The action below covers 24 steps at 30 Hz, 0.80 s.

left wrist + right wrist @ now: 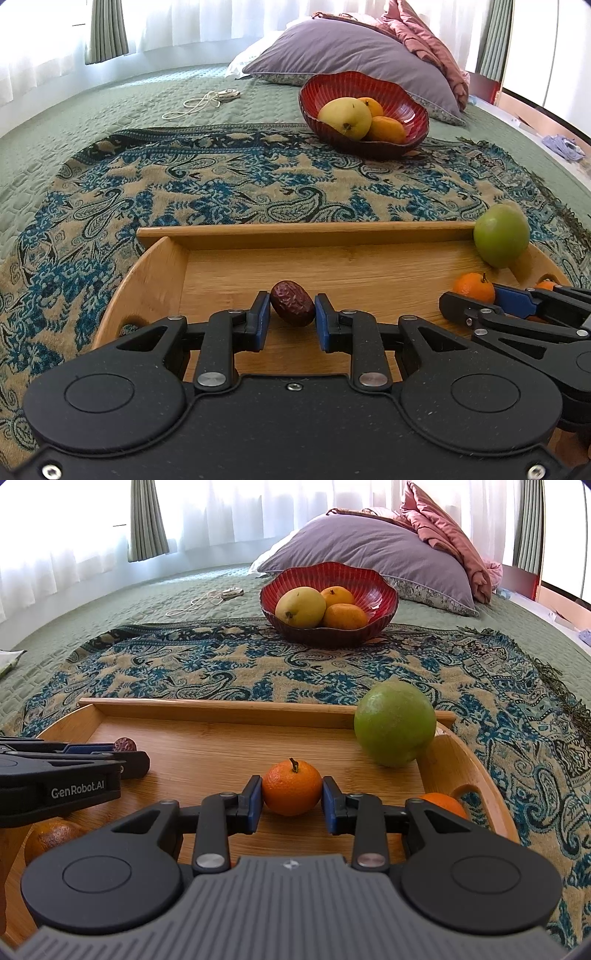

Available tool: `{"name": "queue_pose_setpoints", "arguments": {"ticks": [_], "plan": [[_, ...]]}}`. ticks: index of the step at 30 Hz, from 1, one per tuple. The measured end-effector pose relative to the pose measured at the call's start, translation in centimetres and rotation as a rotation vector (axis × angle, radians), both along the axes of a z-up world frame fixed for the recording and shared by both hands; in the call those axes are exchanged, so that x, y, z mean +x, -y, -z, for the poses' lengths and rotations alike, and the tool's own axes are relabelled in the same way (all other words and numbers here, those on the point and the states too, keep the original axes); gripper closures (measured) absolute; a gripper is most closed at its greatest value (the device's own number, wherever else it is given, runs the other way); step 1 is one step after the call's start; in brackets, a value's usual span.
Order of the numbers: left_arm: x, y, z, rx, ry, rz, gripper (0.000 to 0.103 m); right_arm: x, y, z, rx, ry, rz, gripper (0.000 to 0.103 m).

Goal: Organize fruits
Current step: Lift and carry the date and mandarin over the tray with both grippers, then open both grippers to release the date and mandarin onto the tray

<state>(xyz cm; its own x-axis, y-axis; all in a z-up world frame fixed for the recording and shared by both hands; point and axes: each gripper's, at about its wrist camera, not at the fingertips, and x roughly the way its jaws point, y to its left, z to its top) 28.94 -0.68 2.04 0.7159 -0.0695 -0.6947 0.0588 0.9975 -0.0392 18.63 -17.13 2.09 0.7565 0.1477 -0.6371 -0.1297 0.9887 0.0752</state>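
Observation:
A wooden tray point(295, 236) lies on the patterned cloth. My left gripper point(292, 309) is shut on a dark red date point(292, 303) just above the tray floor. My right gripper point(291, 794) is shut on a small mandarin point(291, 787) in the tray; this mandarin also shows in the left wrist view point(473, 287). A green apple point(394, 724) rests in the tray's far right corner. Two more mandarins point(443, 803) lie in the tray, half hidden by the grippers. A red bowl point(380, 587) beyond the tray holds a yellow mango point(301, 606) and two oranges.
The tray sits on a blue paisley cloth point(221, 664) over a green bedspread. A purple pillow point(362, 542) and a pink blanket lie behind the bowl. A white cable point(199, 103) lies on the bed at the far left.

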Motion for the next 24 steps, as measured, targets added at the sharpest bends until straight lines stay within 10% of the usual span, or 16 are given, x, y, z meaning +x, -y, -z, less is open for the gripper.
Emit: {"name": "queue_pose_setpoints", "arguments": {"ticks": [11, 24], "plan": [[0.05, -0.03, -0.03, -0.006, 0.000, -0.001, 0.078, -0.02, -0.03, -0.10, 0.003, -0.002, -0.002, 0.062], [-0.35, -0.42, -0.71, -0.008, 0.016, -0.016, 0.054, -0.42, -0.39, -0.76, -0.006, 0.025, -0.017, 0.060]]}}
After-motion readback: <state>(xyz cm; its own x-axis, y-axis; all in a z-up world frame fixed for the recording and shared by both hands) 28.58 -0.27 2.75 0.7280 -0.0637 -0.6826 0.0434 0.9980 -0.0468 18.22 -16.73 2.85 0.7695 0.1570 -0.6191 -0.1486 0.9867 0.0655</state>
